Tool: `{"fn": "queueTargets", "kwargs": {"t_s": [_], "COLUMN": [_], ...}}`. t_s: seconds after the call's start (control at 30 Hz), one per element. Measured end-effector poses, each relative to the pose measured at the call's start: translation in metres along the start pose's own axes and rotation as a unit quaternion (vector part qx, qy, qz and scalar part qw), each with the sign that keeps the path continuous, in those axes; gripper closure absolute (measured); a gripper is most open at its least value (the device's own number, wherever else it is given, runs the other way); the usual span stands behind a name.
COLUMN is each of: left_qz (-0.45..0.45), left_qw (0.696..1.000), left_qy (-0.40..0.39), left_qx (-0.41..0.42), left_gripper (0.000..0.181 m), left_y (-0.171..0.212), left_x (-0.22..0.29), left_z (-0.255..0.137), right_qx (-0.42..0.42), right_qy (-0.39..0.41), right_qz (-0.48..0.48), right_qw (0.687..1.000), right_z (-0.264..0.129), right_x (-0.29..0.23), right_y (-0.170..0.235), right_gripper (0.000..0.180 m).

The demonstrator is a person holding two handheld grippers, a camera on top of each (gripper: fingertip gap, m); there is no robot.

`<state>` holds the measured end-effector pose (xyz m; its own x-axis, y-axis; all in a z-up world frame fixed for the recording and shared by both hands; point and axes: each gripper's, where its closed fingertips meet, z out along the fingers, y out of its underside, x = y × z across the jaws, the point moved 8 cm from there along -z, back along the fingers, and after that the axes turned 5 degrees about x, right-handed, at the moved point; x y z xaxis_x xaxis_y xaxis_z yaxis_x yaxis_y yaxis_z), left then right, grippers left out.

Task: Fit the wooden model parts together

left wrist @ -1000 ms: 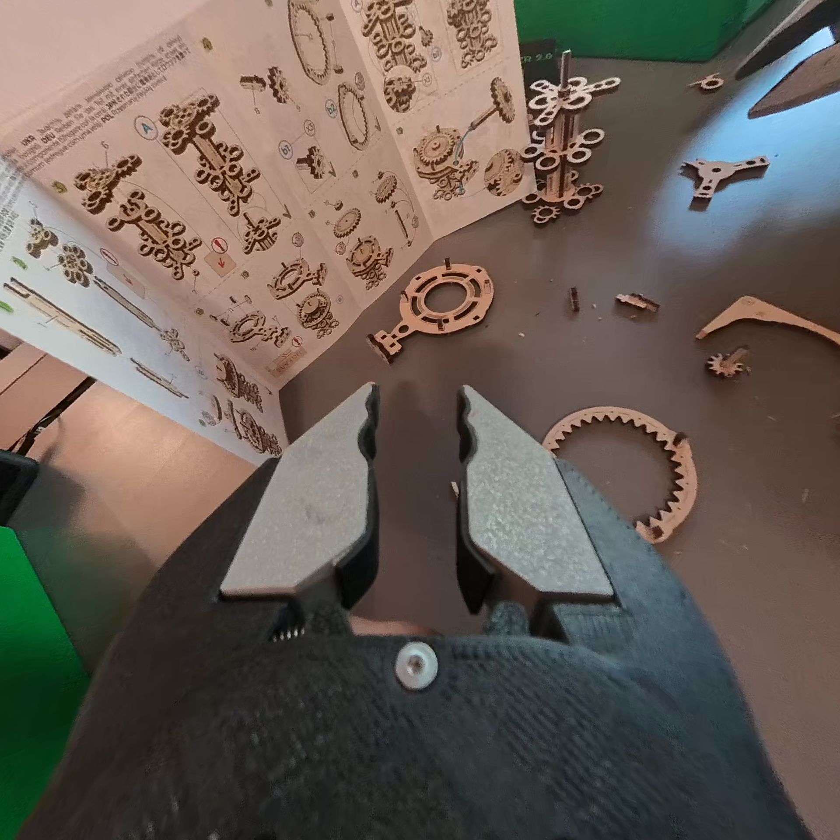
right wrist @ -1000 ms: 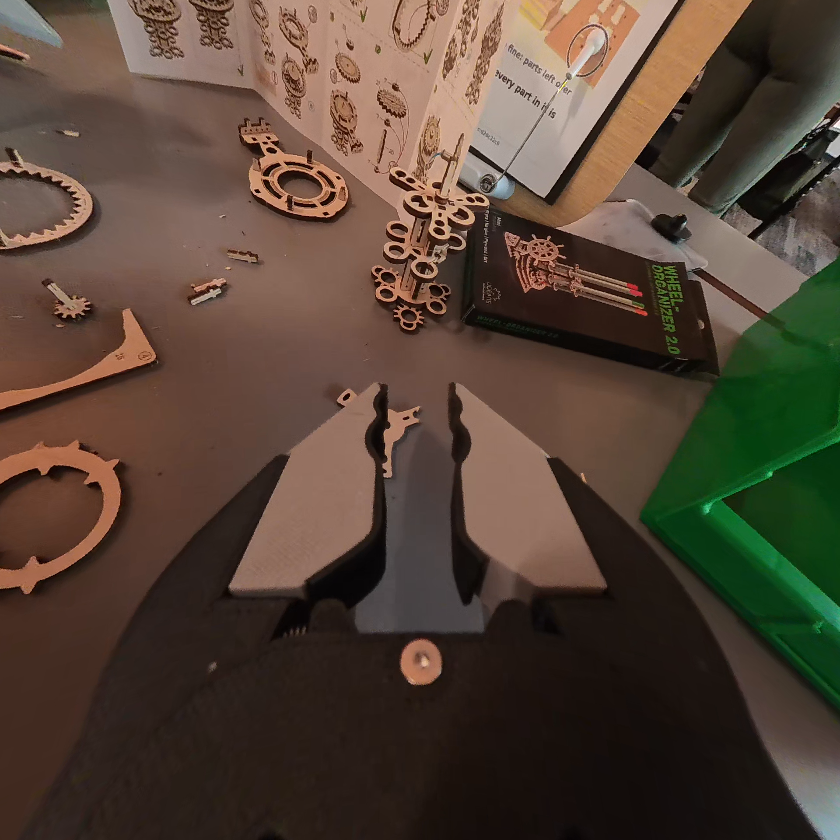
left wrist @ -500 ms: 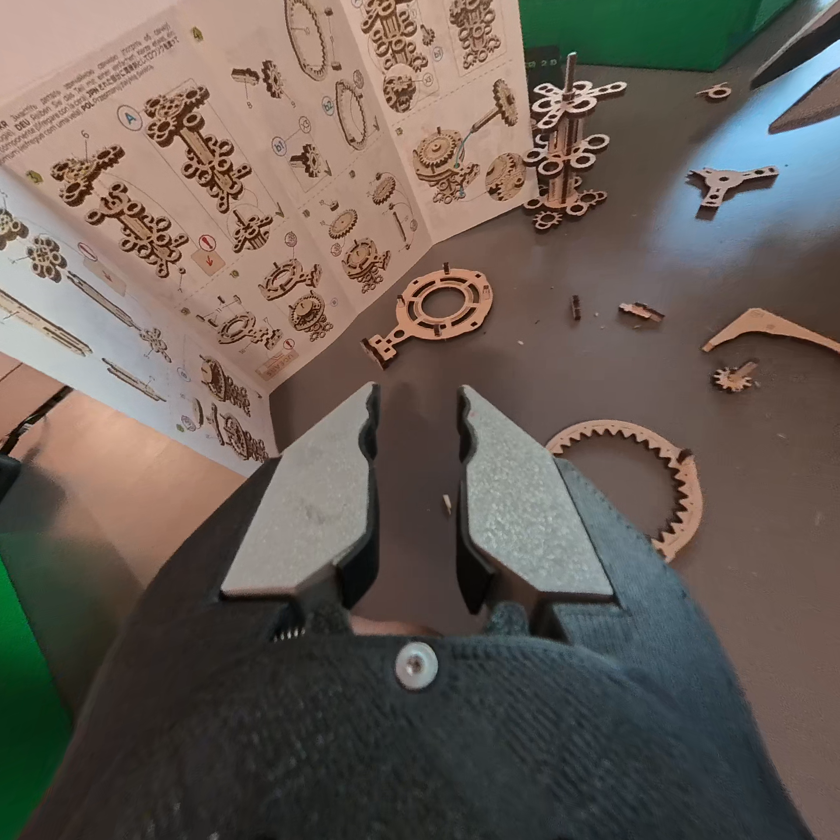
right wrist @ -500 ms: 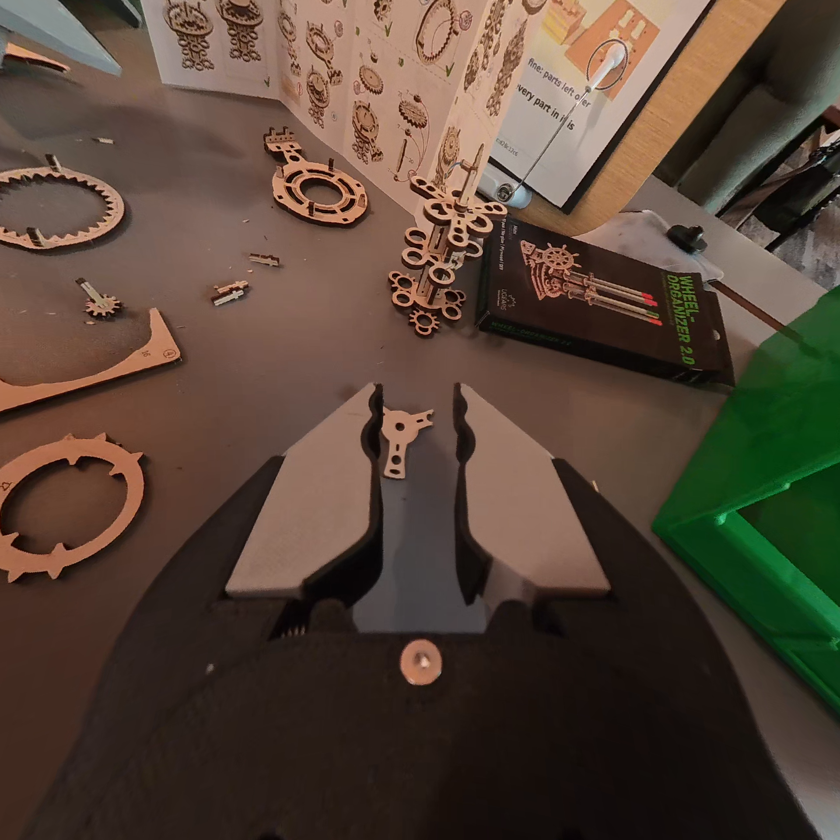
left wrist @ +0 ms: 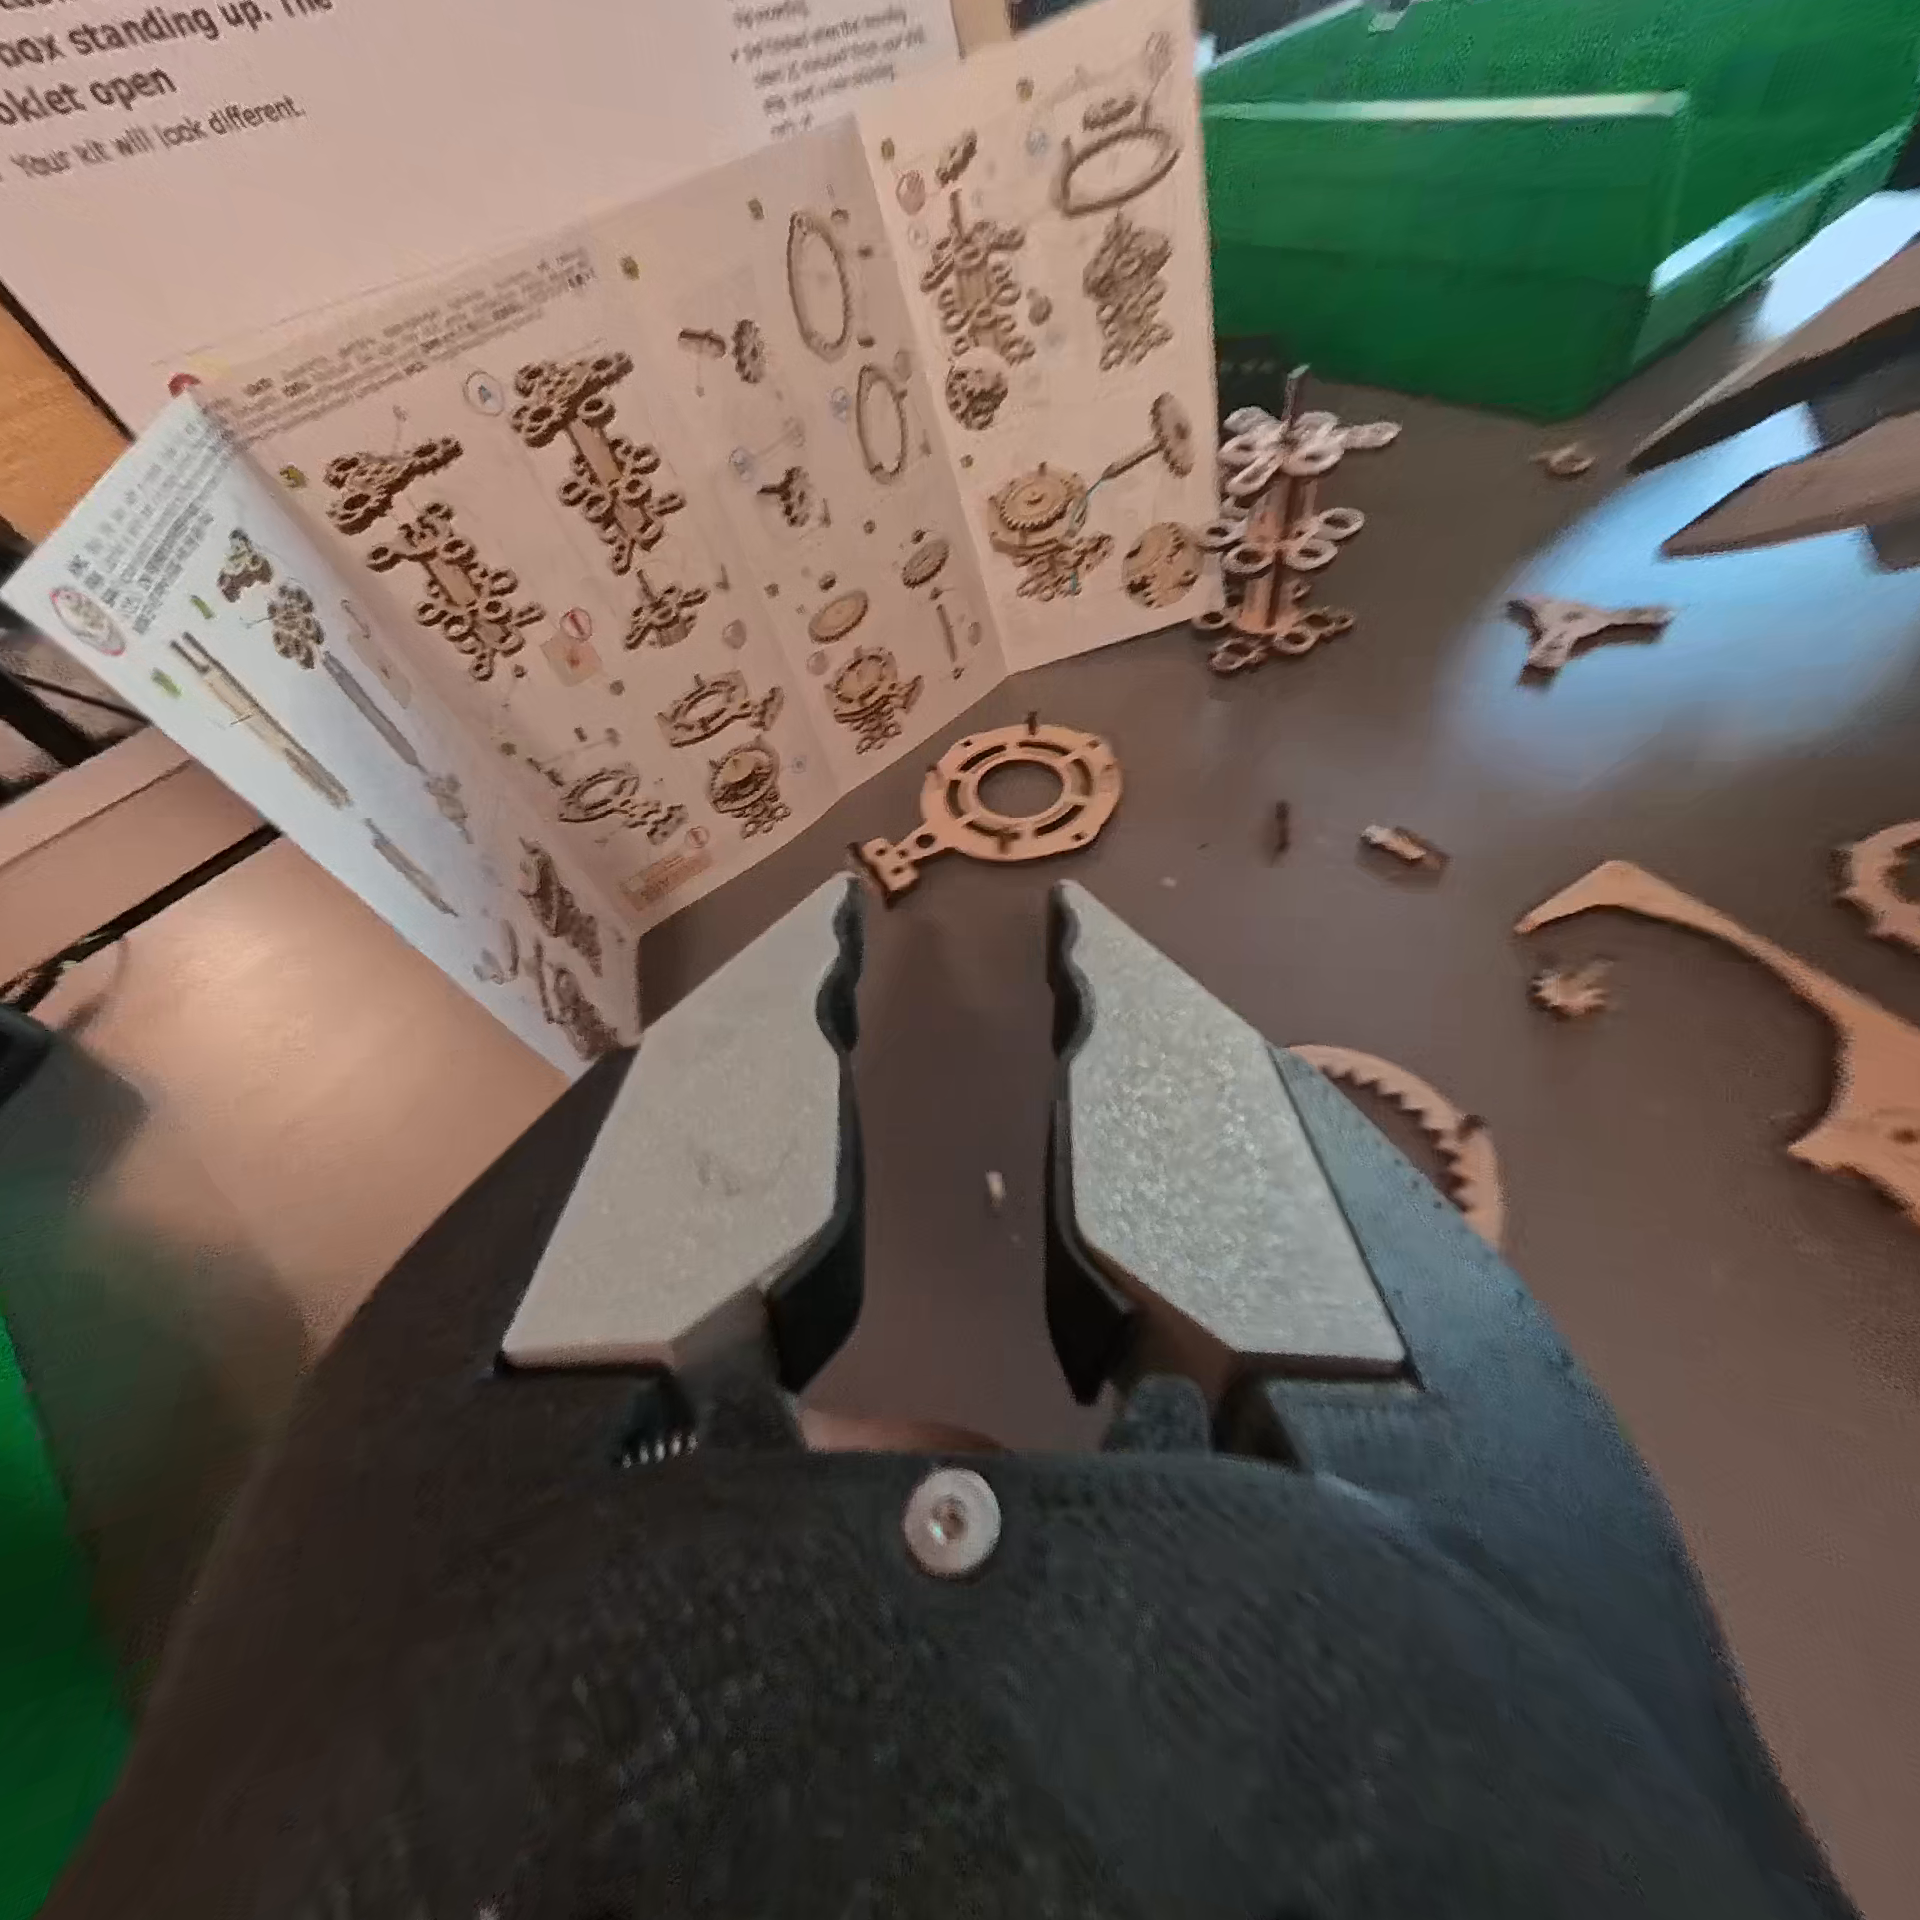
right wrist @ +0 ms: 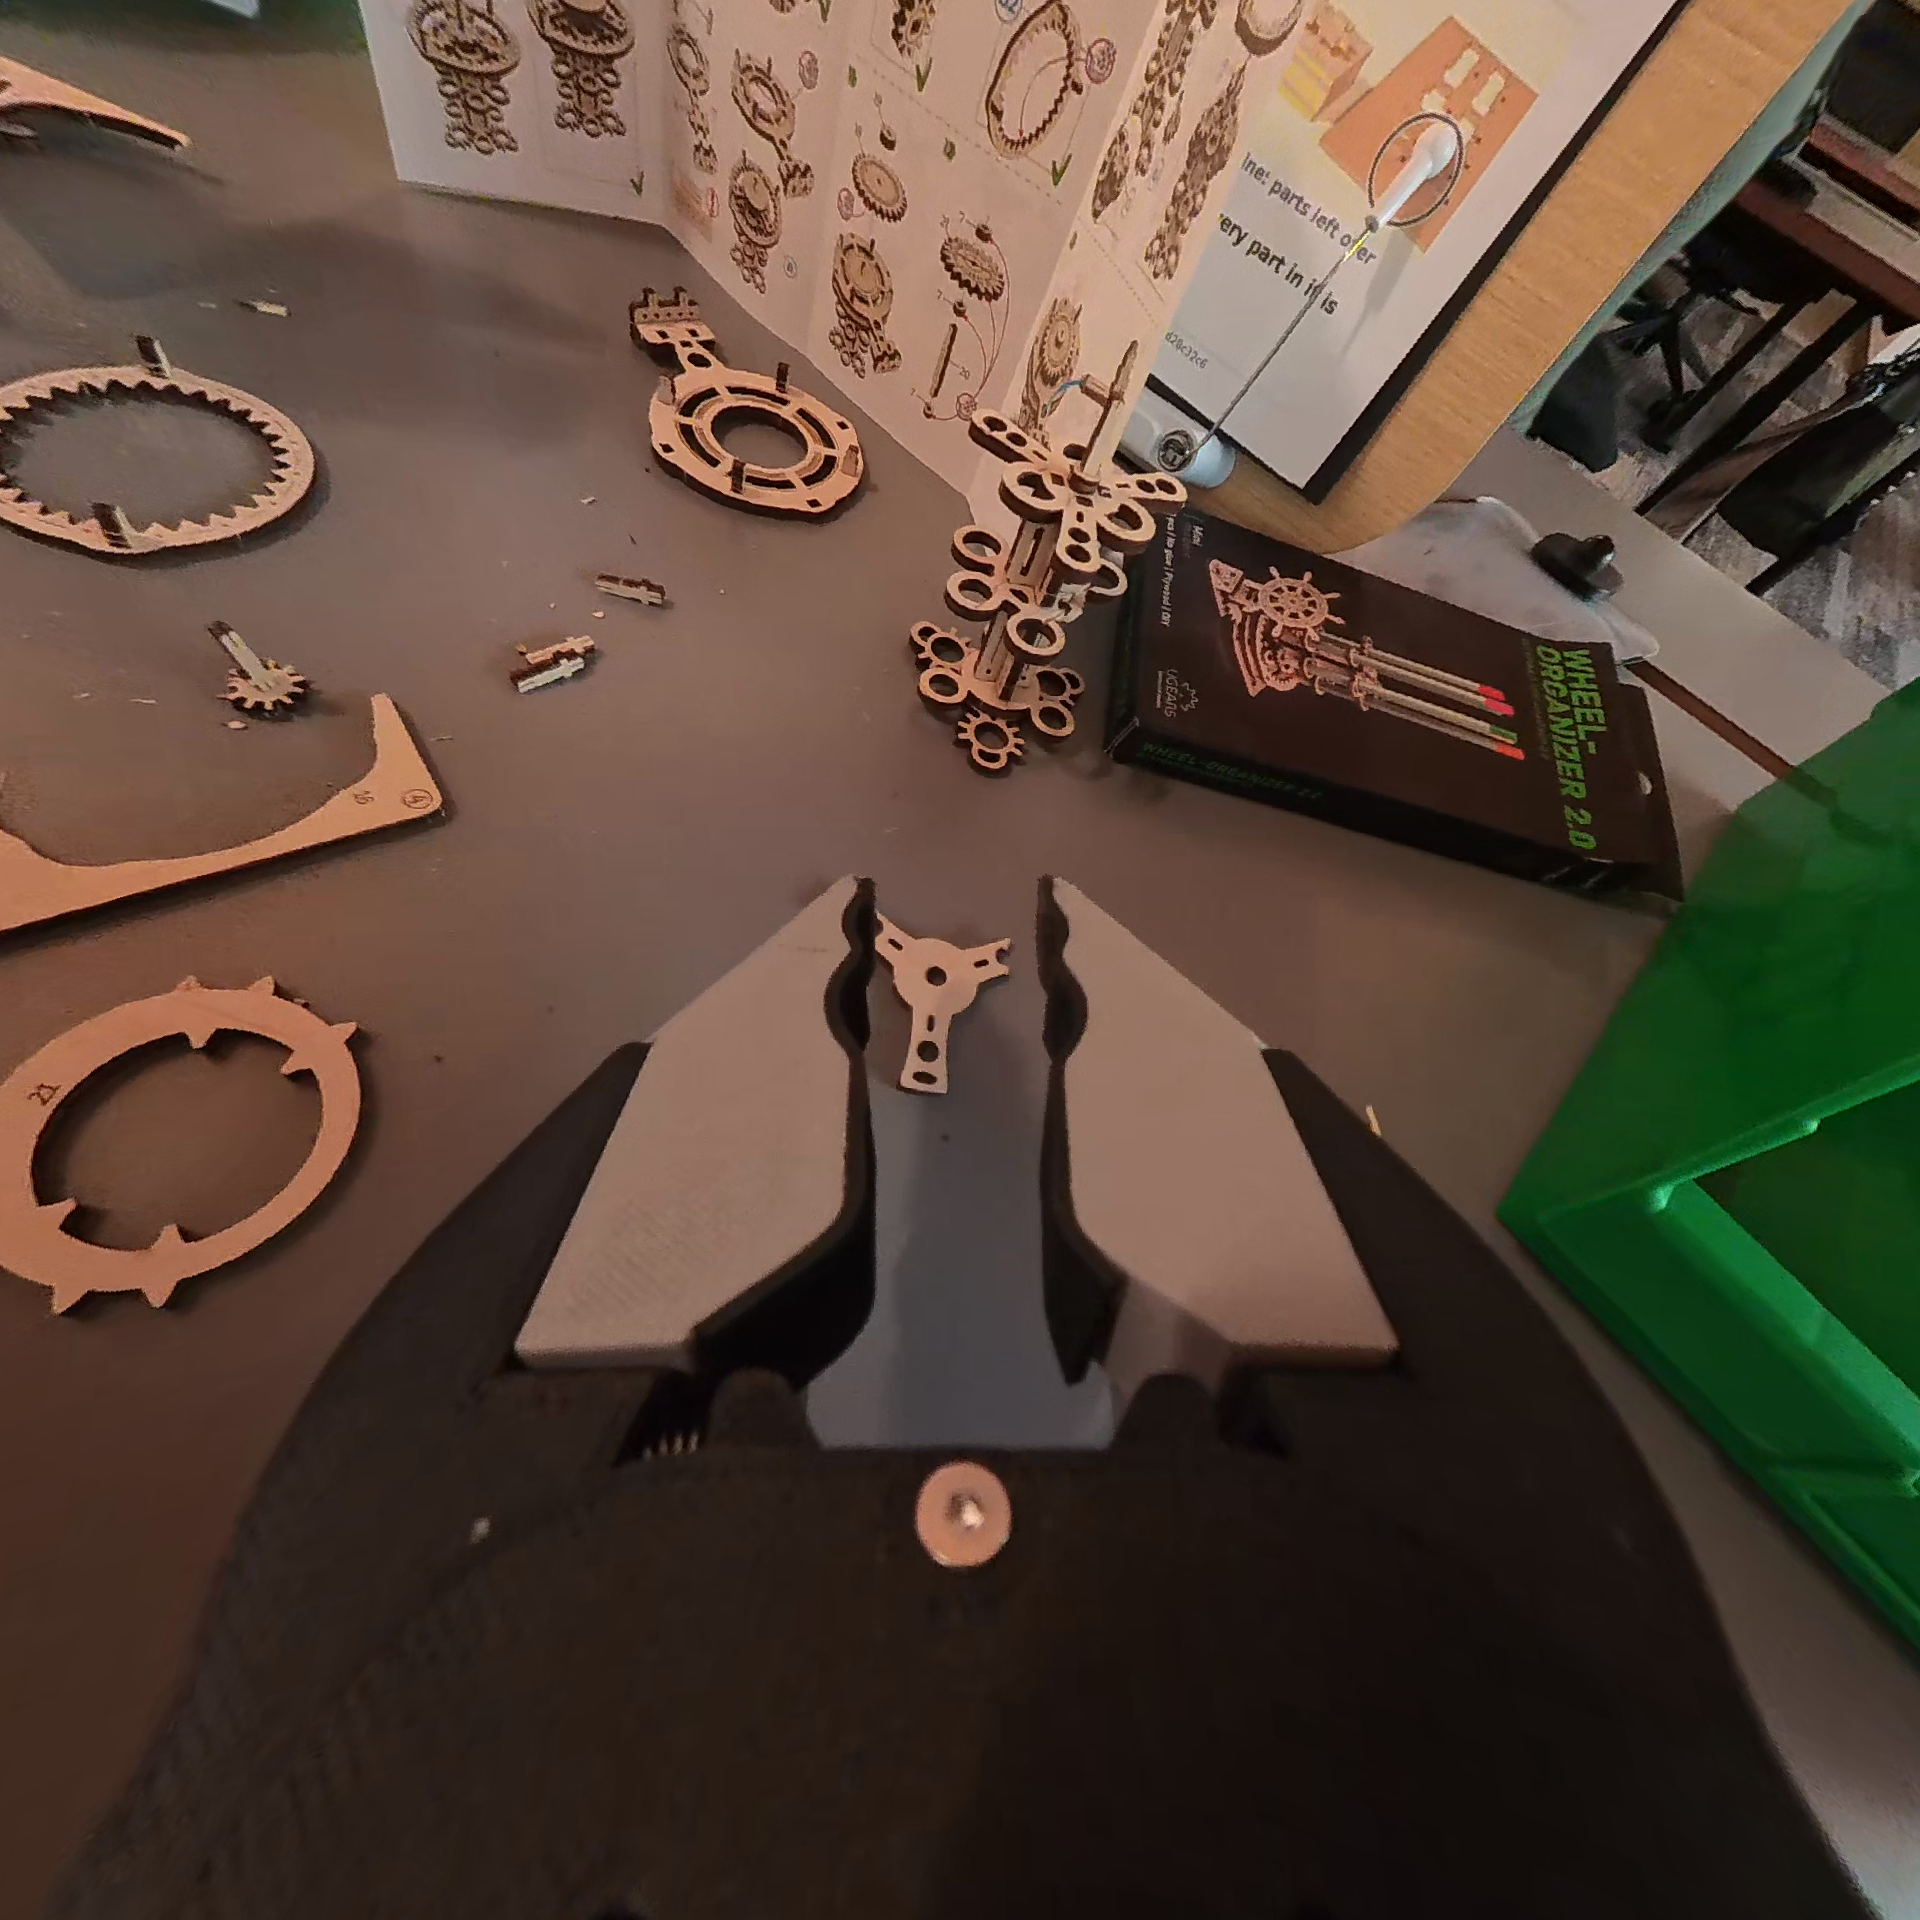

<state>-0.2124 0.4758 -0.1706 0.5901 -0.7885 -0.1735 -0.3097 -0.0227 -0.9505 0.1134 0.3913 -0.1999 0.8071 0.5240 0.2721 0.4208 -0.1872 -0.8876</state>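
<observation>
Wooden model parts lie on a dark table. My right gripper (right wrist: 951,904) is open, its fingers on either side of a small three-armed piece (right wrist: 935,987) that lies flat on the table. It also shows in the left wrist view (left wrist: 1579,629). My left gripper (left wrist: 954,914) is open and empty above bare table, just short of a round plate with a handle (left wrist: 997,805). An upright tower of ringed discs (right wrist: 1034,582) stands near the booklet. A toothed ring (right wrist: 145,468) lies at the left.
A folded instruction booklet (left wrist: 665,540) stands along the back. A black box (right wrist: 1392,707) lies right of the tower. A green bin (right wrist: 1766,1195) is at the right. A spiked ring (right wrist: 177,1132), a curved strip (right wrist: 229,831), a small gear (right wrist: 260,681) and small pegs (right wrist: 551,665) lie about. Across from one pair of fingers to the other is roughly 25 centimeters. The small three-armed piece (right wrist: 935,987) is closer to my right gripper, around 4 centimeters from its tips; the left tips are 25 centimeters off. Seen from the left wrist view (left wrist: 1580,616) as well.
The left gripper has drawn back and tilted up, so more of the booklet shows. The right gripper has moved so that the three-armed piece sits between its fingers.
</observation>
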Motion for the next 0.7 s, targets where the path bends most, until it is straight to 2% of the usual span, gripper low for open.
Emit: {"fn": "queueTargets", "kwargs": {"t_s": [0.17, 0.27, 0.33, 0.4, 0.5, 0.57, 0.7], "left_qz": [-0.024, -0.036, -0.040, -0.041, -0.055, -0.067, -0.063], "left_qw": [0.997, 0.993, 0.994, 0.997, 0.996, 0.992, 0.980], "left_qy": [0.058, 0.085, 0.062, 0.010, -0.068, -0.089, -0.116], "left_qx": [0.049, 0.070, 0.076, 0.059, -0.020, -0.065, -0.148], "left_gripper": [0.146, 0.144, 0.143, 0.143, 0.139, 0.137, 0.136], "left_y": [-0.030, -0.041, -0.036, -0.017, 0.030, 0.059, 0.102], "left_x": [0.028, 0.034, 0.023, 0.005, -0.019, -0.023, -0.017], "left_z": [-0.044, -0.099, -0.145, -0.193, -0.260, -0.295, -0.322], "right_qx": [0.003, 0.010, 0.018, 0.028, 0.039, 0.044, 0.042], "right_qy": [0.003, 0.006, 0.008, 0.007, 0.006, 0.003, -0.002], "right_qz": [-0.002, -0.002, 0.000, 0.005, 0.010, 0.011, 0.005], "right_qw": [1.000, 1.000, 1.000, 1.000, 0.999, 0.999, 0.999], "right_z": [-0.001, -0.003, -0.006, -0.008, -0.011, -0.012, -0.011], "right_x": [-0.001, 0.000, 0.000, 0.000, 0.000, -0.001, -0.006], "right_y": [-0.001, -0.002, -0.004, -0.005, -0.007, -0.008, -0.009], "right_gripper": [0.152, 0.151, 0.151, 0.151, 0.151, 0.151, 0.151]}}
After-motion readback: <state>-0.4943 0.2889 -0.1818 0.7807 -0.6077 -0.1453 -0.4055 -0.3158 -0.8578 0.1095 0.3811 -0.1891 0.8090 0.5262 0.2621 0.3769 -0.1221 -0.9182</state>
